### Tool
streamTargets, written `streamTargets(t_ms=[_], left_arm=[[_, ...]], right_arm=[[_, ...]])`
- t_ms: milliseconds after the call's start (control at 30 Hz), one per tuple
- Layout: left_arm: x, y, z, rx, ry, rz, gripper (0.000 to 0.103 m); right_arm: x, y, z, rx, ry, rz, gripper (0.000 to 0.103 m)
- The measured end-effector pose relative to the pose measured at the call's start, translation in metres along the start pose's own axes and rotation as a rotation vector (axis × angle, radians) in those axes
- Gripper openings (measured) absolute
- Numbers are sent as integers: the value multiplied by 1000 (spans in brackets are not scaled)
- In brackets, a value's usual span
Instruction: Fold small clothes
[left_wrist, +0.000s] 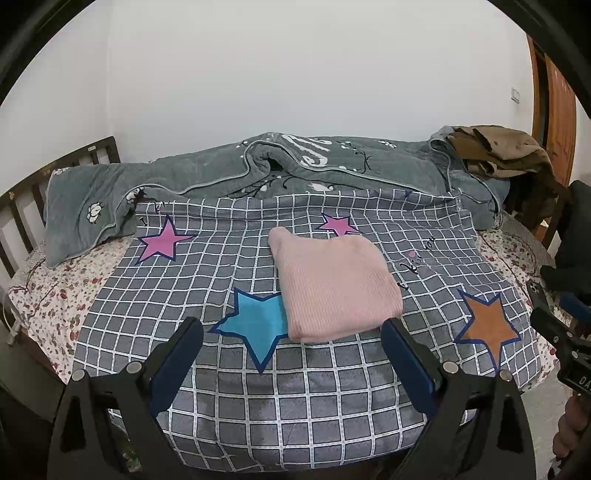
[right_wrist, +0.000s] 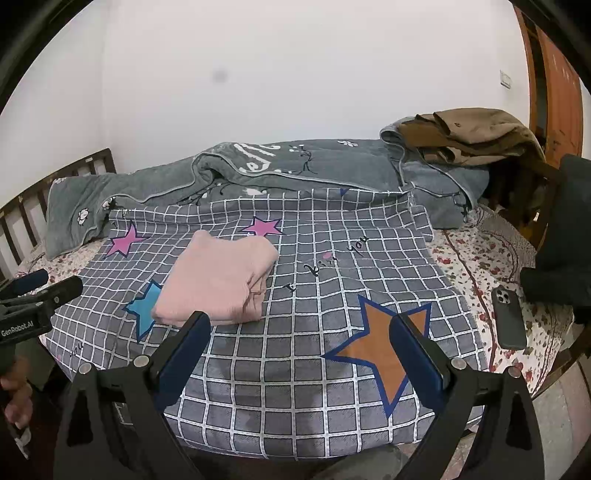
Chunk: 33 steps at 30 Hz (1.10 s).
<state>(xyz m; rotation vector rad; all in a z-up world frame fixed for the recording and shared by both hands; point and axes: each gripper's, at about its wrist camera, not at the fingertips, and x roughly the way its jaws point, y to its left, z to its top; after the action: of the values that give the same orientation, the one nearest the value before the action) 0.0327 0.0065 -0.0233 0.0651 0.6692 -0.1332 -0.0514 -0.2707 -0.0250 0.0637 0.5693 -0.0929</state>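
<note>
A pink knitted garment (left_wrist: 332, 284) lies folded into a flat square on the grey checked sheet (left_wrist: 295, 398) with coloured stars. It also shows in the right wrist view (right_wrist: 218, 280), left of centre. My left gripper (left_wrist: 291, 328) is open and empty, just in front of the garment's near edge. My right gripper (right_wrist: 301, 325) is open and empty, to the right of the garment and above the sheet, near an orange star (right_wrist: 384, 350). The left gripper (right_wrist: 44, 291) also shows at the left edge of the right wrist view.
A rumpled grey quilt (left_wrist: 258, 170) lies along the far side of the bed. Brown clothes (right_wrist: 472, 136) are piled at the far right. A dark phone (right_wrist: 509, 317) lies on the floral bedsheet at right. A dark wooden headboard (left_wrist: 22, 206) stands at left.
</note>
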Motion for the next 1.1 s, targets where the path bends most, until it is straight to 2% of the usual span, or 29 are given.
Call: streamTargets(t_ms=[1100], left_arm=[[-8,3,2,-15,-12,4,98]], right_arm=[[-12,-2,4,4,-16,-1,96]])
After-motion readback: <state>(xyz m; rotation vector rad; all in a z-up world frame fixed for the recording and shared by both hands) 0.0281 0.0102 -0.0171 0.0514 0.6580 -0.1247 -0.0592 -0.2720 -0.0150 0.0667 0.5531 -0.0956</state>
